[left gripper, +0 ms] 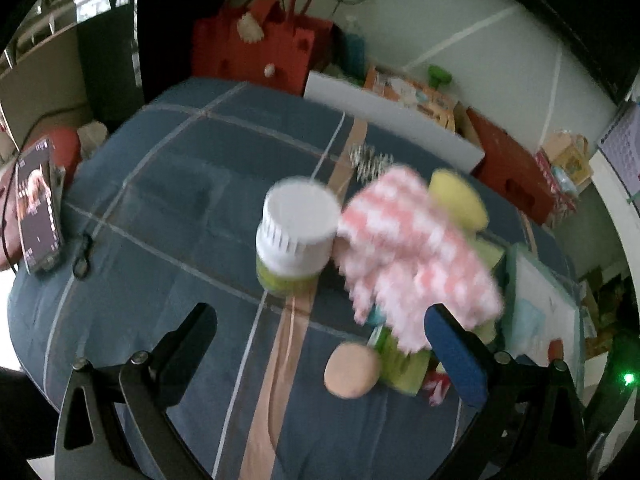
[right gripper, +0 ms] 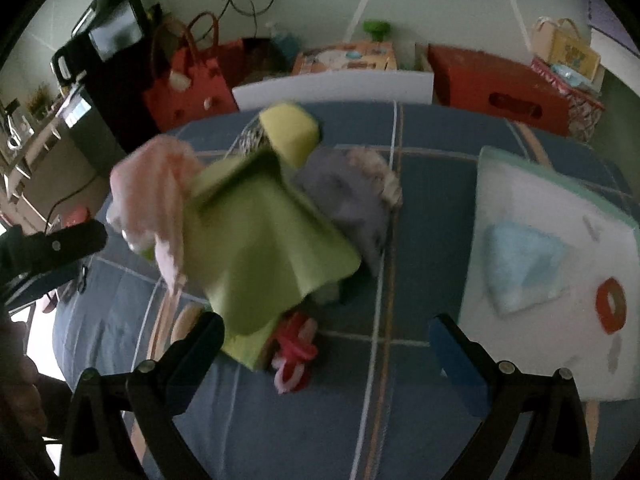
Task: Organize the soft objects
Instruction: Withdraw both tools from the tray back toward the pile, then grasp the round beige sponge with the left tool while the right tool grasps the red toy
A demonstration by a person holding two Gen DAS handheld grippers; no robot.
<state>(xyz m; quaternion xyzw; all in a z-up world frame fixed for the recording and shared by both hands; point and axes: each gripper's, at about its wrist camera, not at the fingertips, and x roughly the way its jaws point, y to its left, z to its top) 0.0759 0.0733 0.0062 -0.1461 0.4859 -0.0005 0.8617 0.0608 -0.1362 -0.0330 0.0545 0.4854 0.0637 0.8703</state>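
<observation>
Blue plaid cloth (left gripper: 168,208) covers the tabletop, and one white-capped bottle (left gripper: 298,236) with a green body stands upright near its middle. Taking that bottle as the landmark: one pink-and-white checked cloth (left gripper: 412,256) hangs blurred just to its right, touching or overlapping its cap edge; I cannot tell which. One yellow sponge (left gripper: 460,198) sits beyond the cloth, further right. One round tan disc (left gripper: 352,370) lies nearer the camera than the bottle, and one red-and-white item (right gripper: 294,354) lies beside the disc. One green cloth (right gripper: 264,240) drapes over the pile to the bottle's right, with one lavender cloth (right gripper: 344,200) behind it. One white tray (right gripper: 532,264) rests far right of the bottle, holding one pale blue folded cloth (right gripper: 520,264) and one red ring (right gripper: 610,310). One phone (left gripper: 38,208) lies far left.

Left gripper (left gripper: 320,332) has its jaws spread wide and empty, low in front of the bottle. Right gripper (right gripper: 326,340) likewise has its jaws released, with the green cloth's lower edge by its left finger.
</observation>
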